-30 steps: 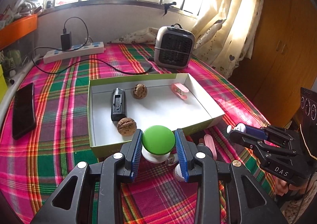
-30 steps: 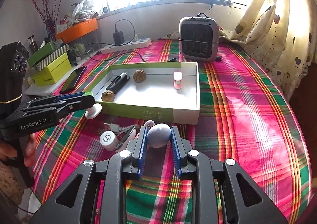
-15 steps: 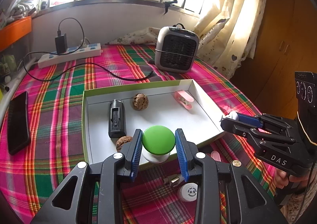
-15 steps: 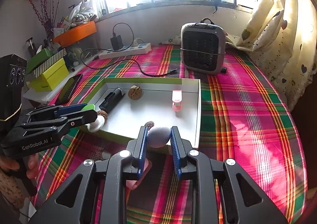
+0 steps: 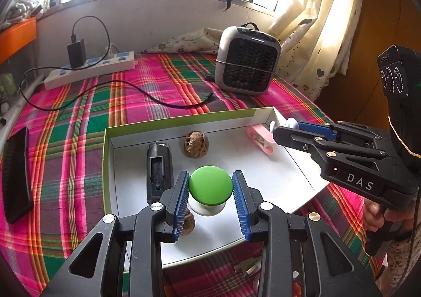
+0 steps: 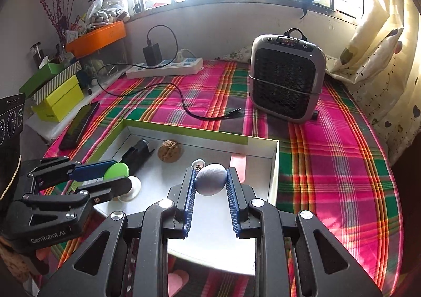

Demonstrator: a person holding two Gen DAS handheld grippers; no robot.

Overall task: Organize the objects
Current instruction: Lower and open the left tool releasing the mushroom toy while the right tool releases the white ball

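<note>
In the left wrist view, the left hand-held gripper (image 5: 210, 191) pinches a green-capped knob (image 5: 210, 188) by its round top, its white base hanging just below the pads. A second ago this knob hung over the plaid cloth short of the white tray (image 5: 110, 139); now it sits above the tray's floor, beside the black device (image 5: 159, 165) and in front of one walnut (image 5: 196, 144), with a second walnut (image 5: 187, 223) partly hidden under the left finger. The pink clip (image 5: 260, 139) lies near the tray's far right corner, where the right hand-held gripper (image 5: 284, 127) reaches in. In the right wrist view, that gripper (image 6: 210, 178) is pressed onto a grey egg-shaped ball (image 6: 211, 178), with a small white-capped piece just behind it. It too has crossed from the cloth to above the tray's interior, close to the right wall. Both carried objects now seem placed for release, so the likely next step is to lower each and spread the jaws. The ball could roll once freed, so it is best set down low.
</note>
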